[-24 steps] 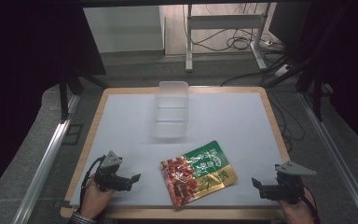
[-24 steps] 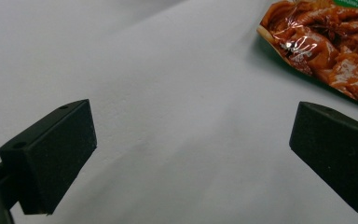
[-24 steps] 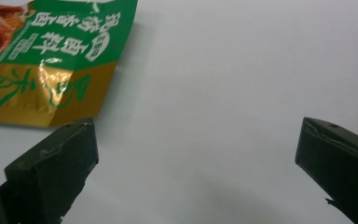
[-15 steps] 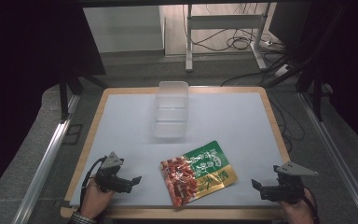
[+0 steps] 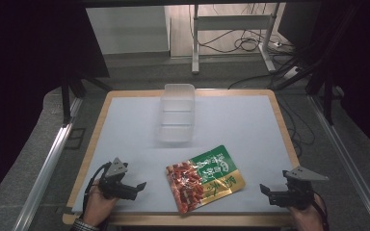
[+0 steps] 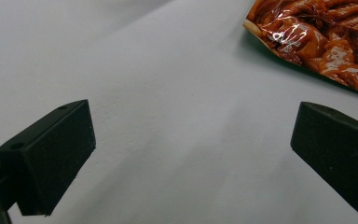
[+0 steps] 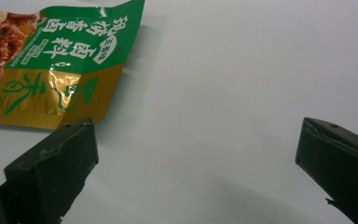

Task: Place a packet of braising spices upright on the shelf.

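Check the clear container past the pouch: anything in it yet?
Empty, as far as shows. The clear container stands open-topped, with the white table showing through its walls; the snack pouch lies flat outside it.

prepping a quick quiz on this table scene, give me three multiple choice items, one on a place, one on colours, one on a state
1. Where does the food pouch lie relative to the clear plastic container?
A. inside it
B. nearer the person, apart from it
C. beyond it, at the far edge

2. Which colours show on the pouch?
A. blue and white
B. black and silver
C. green, gold and red

3. How do the right gripper jaws stand?
A. wide apart, nothing between
B. shut on the pouch
C. shut on the container

Answers: 1 B, bare table separates them in the high view. 2 C, its print shows these. 3 A, the right gripper view shows bare table between the jaws.
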A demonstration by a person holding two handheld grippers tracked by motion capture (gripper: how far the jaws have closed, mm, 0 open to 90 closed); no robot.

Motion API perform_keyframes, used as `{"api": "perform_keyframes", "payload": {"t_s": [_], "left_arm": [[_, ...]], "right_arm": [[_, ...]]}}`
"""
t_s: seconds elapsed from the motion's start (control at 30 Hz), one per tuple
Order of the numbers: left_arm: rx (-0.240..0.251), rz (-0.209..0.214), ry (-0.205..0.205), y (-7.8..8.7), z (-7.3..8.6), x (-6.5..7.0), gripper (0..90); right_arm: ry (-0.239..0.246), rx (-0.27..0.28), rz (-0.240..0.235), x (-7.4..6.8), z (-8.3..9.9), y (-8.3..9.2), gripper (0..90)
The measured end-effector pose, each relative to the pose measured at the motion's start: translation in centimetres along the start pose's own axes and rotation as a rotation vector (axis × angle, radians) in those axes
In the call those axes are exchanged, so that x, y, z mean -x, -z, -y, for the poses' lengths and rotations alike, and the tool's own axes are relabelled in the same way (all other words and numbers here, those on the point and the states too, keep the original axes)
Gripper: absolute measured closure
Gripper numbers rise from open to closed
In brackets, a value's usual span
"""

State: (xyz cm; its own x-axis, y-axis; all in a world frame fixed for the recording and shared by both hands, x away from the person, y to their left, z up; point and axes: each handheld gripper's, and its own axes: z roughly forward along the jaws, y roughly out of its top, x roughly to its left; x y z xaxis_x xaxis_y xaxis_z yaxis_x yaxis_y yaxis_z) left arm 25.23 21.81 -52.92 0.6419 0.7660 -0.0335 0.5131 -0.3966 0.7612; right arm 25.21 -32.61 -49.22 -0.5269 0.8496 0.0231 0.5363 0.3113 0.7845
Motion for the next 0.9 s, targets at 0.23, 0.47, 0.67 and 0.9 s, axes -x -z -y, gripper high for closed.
{"api": "perform_keyframes", "payload": {"t_s": [0.23,0.47,0.67,0.9], "left_arm": [[-0.003,-0.011,-0.012,0.0,0.0,0.2,0.0],[-0.001,-0.009,-0.014,0.0,0.0,0.2,0.0],[0.000,-0.005,-0.014,-0.1,0.0,0.2,0.0],[-0.005,-0.003,-0.019,-0.2,0.0,0.3,0.0]], "right_arm": [[0.011,0.008,-0.020,-0.2,-0.2,-0.2,0.0],[0.051,0.009,-0.012,-0.8,-0.6,-0.5,0.0],[0.068,0.004,-0.015,-0.9,-0.9,-0.6,0.0],[0.069,0.038,-0.023,-1.2,-1.5,-0.8,0.0]]}}
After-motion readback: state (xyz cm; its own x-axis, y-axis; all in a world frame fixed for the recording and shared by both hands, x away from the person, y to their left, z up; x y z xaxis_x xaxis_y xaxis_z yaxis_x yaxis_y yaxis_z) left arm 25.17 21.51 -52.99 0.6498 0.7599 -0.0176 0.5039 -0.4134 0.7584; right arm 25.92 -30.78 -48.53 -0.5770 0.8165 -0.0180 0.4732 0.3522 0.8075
